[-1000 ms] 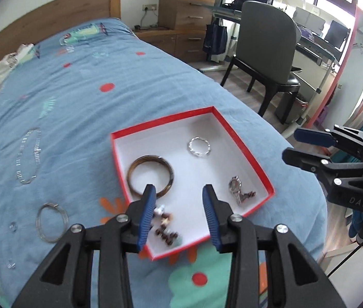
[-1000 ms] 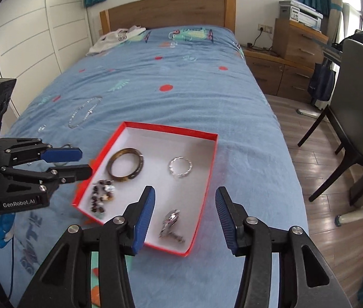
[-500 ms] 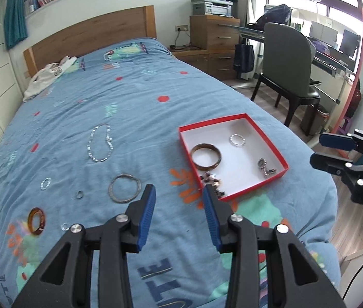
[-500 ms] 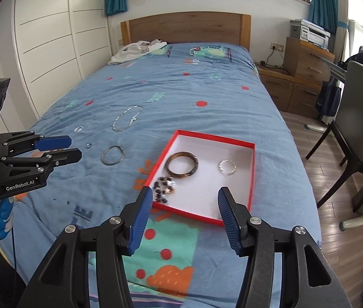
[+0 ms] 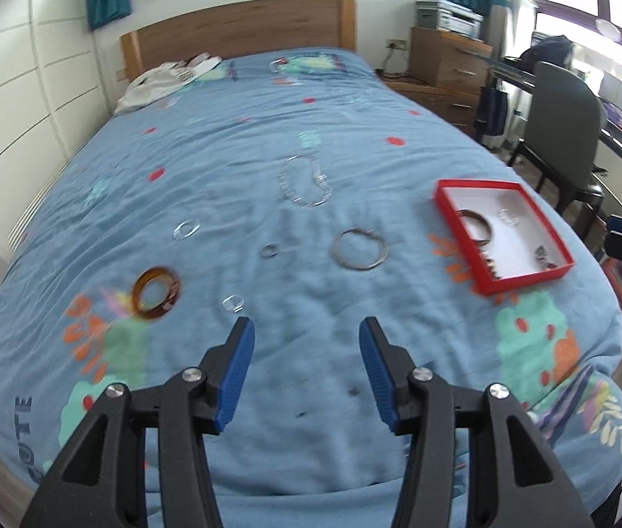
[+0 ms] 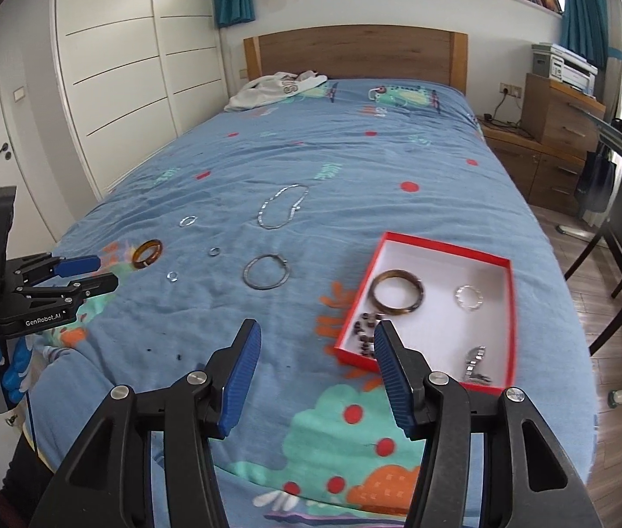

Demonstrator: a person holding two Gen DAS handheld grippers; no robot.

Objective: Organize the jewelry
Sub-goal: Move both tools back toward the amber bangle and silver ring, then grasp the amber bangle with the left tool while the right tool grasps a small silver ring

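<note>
The left gripper point(image 5: 306, 334) is hovering over the foot of the bed point(image 5: 232, 149), its jaws spread wide and holding nothing. The right gripper point(image 6: 317, 339) is also gaping wide and empty, near the bed's foot. The red box point(image 6: 443, 246) is sitting near the right edge, with a brown bangle point(image 6: 397, 298), a small silver ring point(image 6: 469, 297), dark beads point(image 6: 366, 332) and a watch point(image 6: 474, 363) lying inside. Loose on the cover (all well apart) are lying an amber ring point(image 5: 156, 292), a big wire hoop point(image 5: 358, 248), a silver chain point(image 5: 306, 180) and a few small rings point(image 5: 186, 229).
</note>
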